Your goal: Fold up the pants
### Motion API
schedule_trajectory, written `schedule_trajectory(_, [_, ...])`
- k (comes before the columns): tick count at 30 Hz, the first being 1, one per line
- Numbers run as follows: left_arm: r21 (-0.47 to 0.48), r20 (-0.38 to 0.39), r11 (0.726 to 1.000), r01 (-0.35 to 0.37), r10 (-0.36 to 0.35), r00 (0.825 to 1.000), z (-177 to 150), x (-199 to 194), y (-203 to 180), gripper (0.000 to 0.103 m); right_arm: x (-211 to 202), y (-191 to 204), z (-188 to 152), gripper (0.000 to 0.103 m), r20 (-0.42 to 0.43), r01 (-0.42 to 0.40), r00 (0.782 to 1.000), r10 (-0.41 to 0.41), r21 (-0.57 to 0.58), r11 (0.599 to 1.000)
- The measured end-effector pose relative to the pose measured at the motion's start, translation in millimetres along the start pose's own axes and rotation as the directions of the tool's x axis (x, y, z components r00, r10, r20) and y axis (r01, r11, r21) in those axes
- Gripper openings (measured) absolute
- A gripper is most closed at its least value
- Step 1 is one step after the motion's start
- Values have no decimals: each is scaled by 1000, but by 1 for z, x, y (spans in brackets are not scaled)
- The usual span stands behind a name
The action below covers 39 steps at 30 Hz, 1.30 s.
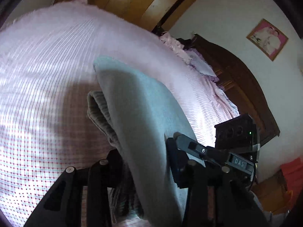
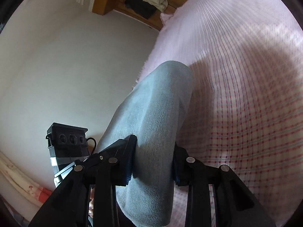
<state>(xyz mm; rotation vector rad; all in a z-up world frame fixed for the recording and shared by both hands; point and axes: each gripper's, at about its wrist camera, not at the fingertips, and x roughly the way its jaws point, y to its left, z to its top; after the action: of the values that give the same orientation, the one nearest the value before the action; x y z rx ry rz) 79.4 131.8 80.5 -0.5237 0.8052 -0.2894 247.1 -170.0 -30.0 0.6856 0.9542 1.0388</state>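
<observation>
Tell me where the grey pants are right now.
The grey pants hang lifted above the checked bedsheet, pinched in the right claw and also running between the fingers of the left claw, in the middle of both wrist views.

A bed point(image 1: 47, 75) covered by a pink checked sheet is seen lit in patches, backed by a dark wooden headboard point(image 1: 246, 87), white walls point(image 2: 66, 66), a framed picture point(image 1: 268, 38) and a wooden wardrobe point(image 1: 144, 1).
</observation>
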Motion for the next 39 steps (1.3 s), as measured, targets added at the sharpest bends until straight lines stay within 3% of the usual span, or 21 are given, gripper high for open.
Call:
schedule_trajectory(8, [59,29,998,13,-15,999,29,-10,-54,42,-41,46,36,26,32,44,999,-42,-86,995])
schedule_trajectory(12, [73,25,997,11,-13,1000,49,16,-76,43,-59,39,53,26,47,62,997,-58,-84,995])
schedule_trajectory(18, [91,-23,995,41,-40,999,84,87,-94,43,-83,5,101,26,68,110,992,-107,-44,993])
schedule_trajectory(23, [118,-36,993,15,-11,999,104,154,-94,43,-87,-37,140,26,71,140,988,-138,-28,990])
schedule_trajectory(27, [146,-44,989,-10,17,999,103,209,-71,45,-70,-87,163,26,53,152,987,-150,-44,987])
schedule_trajectory(30, [135,-76,989,-63,74,994,89,250,-45,49,-59,-136,162,25,15,187,982,-188,17,982])
schedule_trajectory(33, [191,-10,977,-93,97,995,79,249,-50,51,-54,-147,154,23,42,198,980,-197,-16,980])
schedule_trajectory(36, [223,4,967,-121,123,992,67,254,-61,52,-53,-134,146,23,61,266,963,-261,-92,960])
schedule_trajectory(39, [203,-4,975,-88,91,996,67,256,-57,53,-55,-128,143,23,75,286,957,-280,-96,953])
